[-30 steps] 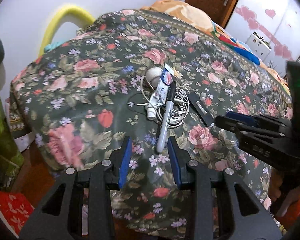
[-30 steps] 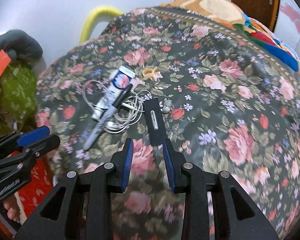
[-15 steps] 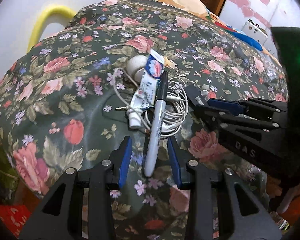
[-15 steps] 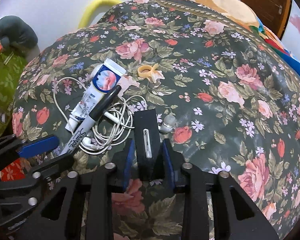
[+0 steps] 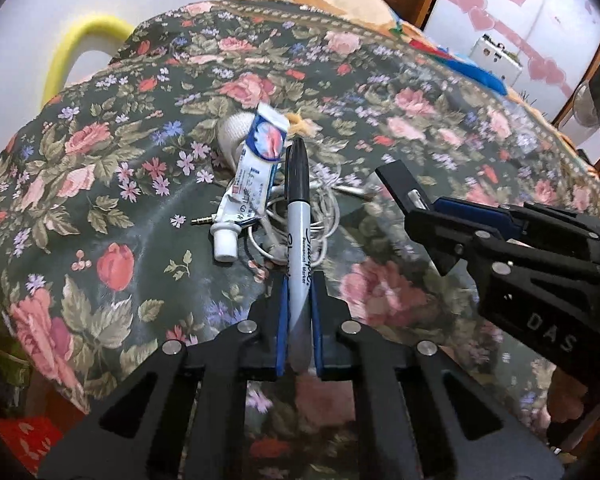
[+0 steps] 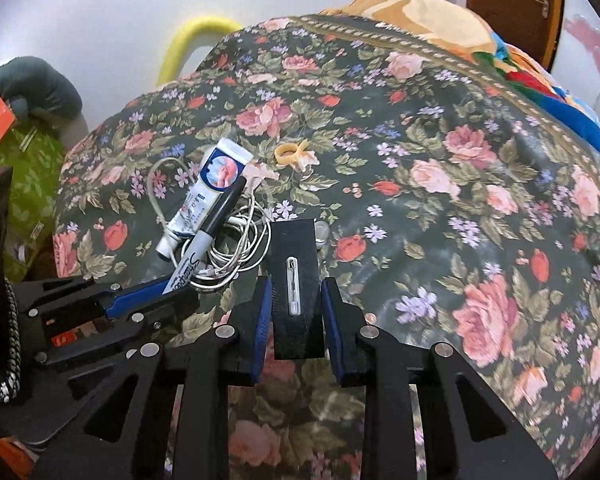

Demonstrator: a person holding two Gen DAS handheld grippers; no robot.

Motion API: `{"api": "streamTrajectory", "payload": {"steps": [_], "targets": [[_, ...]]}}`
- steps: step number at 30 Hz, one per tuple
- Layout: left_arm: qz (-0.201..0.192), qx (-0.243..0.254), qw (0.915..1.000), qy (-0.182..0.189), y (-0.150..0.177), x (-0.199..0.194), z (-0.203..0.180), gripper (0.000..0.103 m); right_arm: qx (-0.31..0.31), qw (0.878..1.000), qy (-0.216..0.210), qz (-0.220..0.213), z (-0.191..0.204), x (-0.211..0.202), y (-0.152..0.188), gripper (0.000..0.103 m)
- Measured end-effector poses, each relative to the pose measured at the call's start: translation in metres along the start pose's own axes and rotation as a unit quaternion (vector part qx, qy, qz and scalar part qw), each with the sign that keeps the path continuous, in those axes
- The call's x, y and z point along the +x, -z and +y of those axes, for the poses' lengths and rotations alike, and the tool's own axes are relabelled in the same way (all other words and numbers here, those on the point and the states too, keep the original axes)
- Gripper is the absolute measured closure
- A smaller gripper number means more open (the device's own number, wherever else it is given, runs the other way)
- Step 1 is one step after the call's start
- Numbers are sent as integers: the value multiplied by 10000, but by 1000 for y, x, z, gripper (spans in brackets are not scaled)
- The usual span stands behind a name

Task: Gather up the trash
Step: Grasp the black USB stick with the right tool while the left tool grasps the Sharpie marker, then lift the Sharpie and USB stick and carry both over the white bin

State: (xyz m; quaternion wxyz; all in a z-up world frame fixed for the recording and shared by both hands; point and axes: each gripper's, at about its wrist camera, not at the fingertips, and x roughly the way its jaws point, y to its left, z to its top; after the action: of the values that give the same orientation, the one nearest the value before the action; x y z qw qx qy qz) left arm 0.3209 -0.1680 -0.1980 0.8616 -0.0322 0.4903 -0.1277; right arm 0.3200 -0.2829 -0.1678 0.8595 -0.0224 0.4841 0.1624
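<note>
A small heap of clutter lies on the floral bed cover. My left gripper is shut on the rear end of a grey marker with a black cap, which points away from me over the heap. In the right wrist view the marker runs out of the left gripper. My right gripper is shut on a flat black bar with a small silver clip. The left wrist view shows the bar sticking out of the right gripper, tilted above the cover.
Beside the marker lie a white and blue ointment tube, a tangled white earphone cable and a white round thing. A yellowish ring sits farther back. A yellow hoop stands behind the bed; green bags at left.
My left gripper moved forward over the marker's end and closed on it. My right gripper advanced around the black bar, which now sits between its pads, its far end raised.
</note>
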Motion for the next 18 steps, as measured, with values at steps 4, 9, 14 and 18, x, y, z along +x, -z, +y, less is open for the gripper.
{"api": "streamTrajectory", "payload": {"steps": [4,9,14,18], "targets": [[-127,-14,9999,54,0,-22,-4,94,48,9999,30,-110,1,-17,-4,80],[-281,-25,9996,45,1,-53,-8,94,41,9997,60,-243,12,-39,-7,80],[-465,-65,9989,-28,5,-87,-5,94,-33,9991,20,-412,28,-64,-10,80],[-588,-151,9981,-136,13,-114,3,94,-115,9987,-73,-481,47,-81,-10,80]]}}
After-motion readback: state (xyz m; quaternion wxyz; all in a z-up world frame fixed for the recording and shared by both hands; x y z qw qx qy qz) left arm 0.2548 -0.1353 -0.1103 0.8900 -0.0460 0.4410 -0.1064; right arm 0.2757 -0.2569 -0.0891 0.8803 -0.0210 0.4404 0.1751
